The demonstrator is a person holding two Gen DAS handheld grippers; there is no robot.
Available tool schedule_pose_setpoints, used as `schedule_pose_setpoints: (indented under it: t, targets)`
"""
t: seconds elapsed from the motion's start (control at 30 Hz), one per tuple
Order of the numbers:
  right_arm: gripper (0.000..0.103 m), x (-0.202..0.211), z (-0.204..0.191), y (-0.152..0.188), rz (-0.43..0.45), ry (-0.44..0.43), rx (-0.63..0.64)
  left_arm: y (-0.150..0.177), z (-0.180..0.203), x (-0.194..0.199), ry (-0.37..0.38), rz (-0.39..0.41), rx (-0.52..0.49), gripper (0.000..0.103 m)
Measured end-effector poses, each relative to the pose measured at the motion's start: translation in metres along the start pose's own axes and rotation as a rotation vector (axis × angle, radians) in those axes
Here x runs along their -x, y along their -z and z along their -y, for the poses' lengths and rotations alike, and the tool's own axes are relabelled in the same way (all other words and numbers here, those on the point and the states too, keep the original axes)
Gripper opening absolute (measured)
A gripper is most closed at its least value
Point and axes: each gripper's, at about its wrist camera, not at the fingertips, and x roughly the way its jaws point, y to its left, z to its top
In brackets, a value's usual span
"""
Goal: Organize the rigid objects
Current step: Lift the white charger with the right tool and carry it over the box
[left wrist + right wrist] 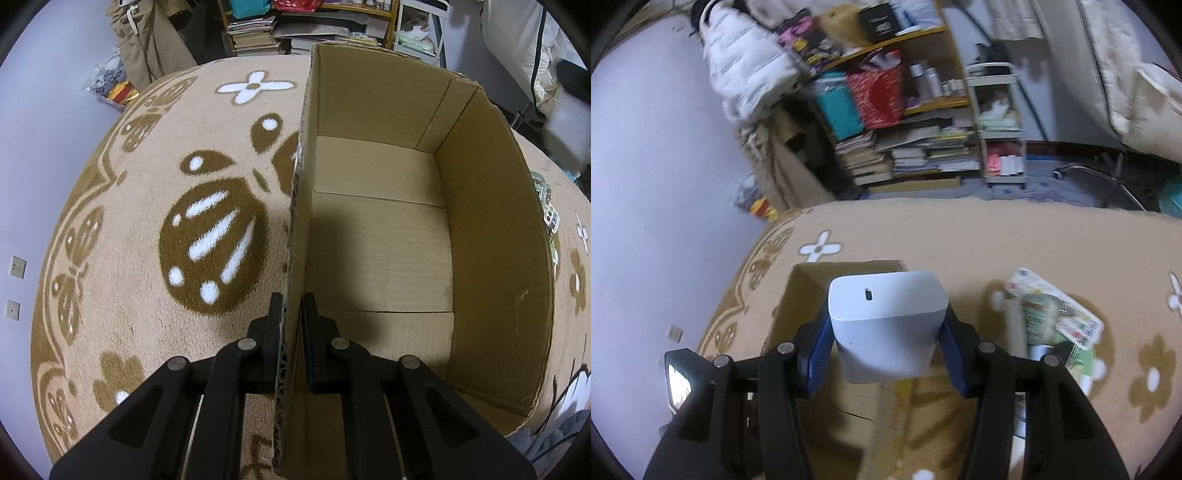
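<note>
Beige carpet (147,177) with brown beetle and flower patterns fills the floor, with cluttered bookshelves (905,122) at the top of both frames. At centre right of the left wrist view stands an open cardboard box (491,236); the left gripper (293,314), at bottom centre, is clamped on its near wall. In the right wrist view, the right gripper (886,343) grips a white device (886,321) by its sides, above the box (798,295). Packaged items (1056,317) lie on the carpet at right.
</note>
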Motion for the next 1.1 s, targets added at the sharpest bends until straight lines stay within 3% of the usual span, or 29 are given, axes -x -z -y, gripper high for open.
schedule_pose_setpoints:
  t: [0.2, 0.5, 0.73, 0.93, 0.97, 1.1]
  targets:
    - [0.057, -0.035, -0.03, 0.007, -0.073, 0.004, 0.046, -0.001, -0.001, -0.001, 0.008, -0.001, 0.012, 0.009]
    - [0.057, -0.062, -0.027, 0.017, -0.159, 0.012, 0.022, -0.001, -0.004, -0.003, 0.021, -0.003, 0.021, 0.008]
    - [0.057, -0.061, -0.038, 0.025, -0.183, 0.067, 0.122, -0.001, -0.003, -0.002, 0.015, 0.003, 0.015, 0.008]
    - [0.057, -0.054, -0.032, 0.027, -0.165, 0.055, 0.104, -0.001, 0.0, 0.003, -0.005, 0.023, -0.001, 0.008]
    - [0.057, -0.051, -0.031, 0.025, -0.154, 0.047, 0.1, -0.001, 0.0, 0.003, 0.023, 0.019, -0.001, 0.006]
    - [0.057, -0.037, -0.033, 0.019, -0.128, 0.017, 0.112, 0.0, 0.002, 0.006, -0.01, 0.034, -0.013, 0.007]
